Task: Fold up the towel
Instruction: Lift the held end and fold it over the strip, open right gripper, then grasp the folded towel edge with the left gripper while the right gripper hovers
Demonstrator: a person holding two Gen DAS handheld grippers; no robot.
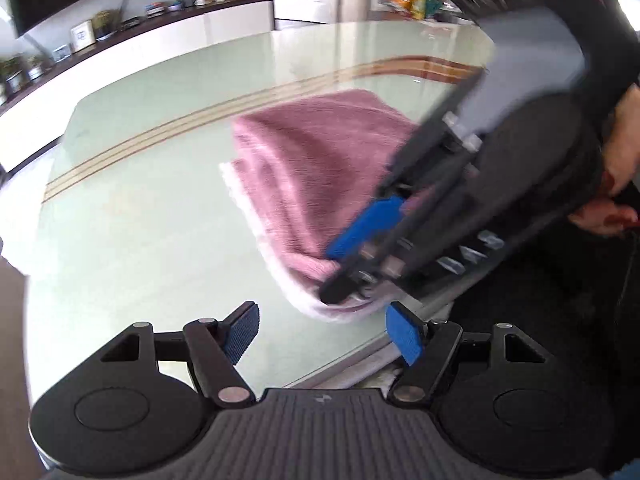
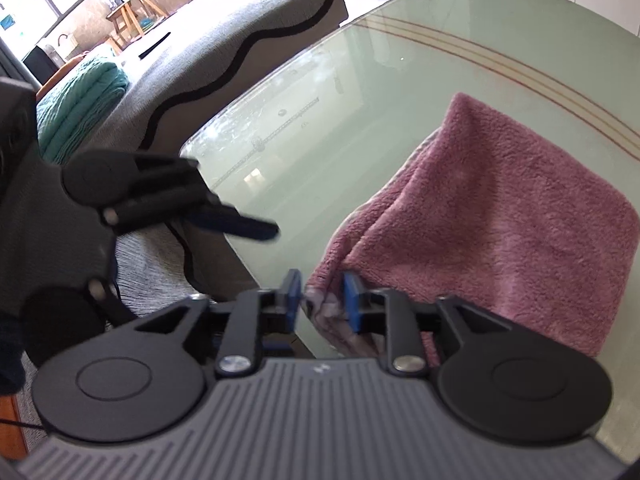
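Left tongs (image 1: 320, 332) stand wide and released at the bottom of their own view, holding nothing. Right tongs (image 2: 318, 298) are parted around the near corner of the pink towel (image 2: 500, 216); the fabric sits between the pads, but they seem not to press it. That towel lies folded over, in the right half of the right-wrist view, near the edge of the pale green glass surface (image 2: 340, 128). To finish this fold well, I would let the corner drop flat, align the edges, then smooth the layers. A grey sofa (image 2: 224, 60) fills the upper left; a shelf (image 1: 132, 28) with small items runs upper left of the left-wrist view.
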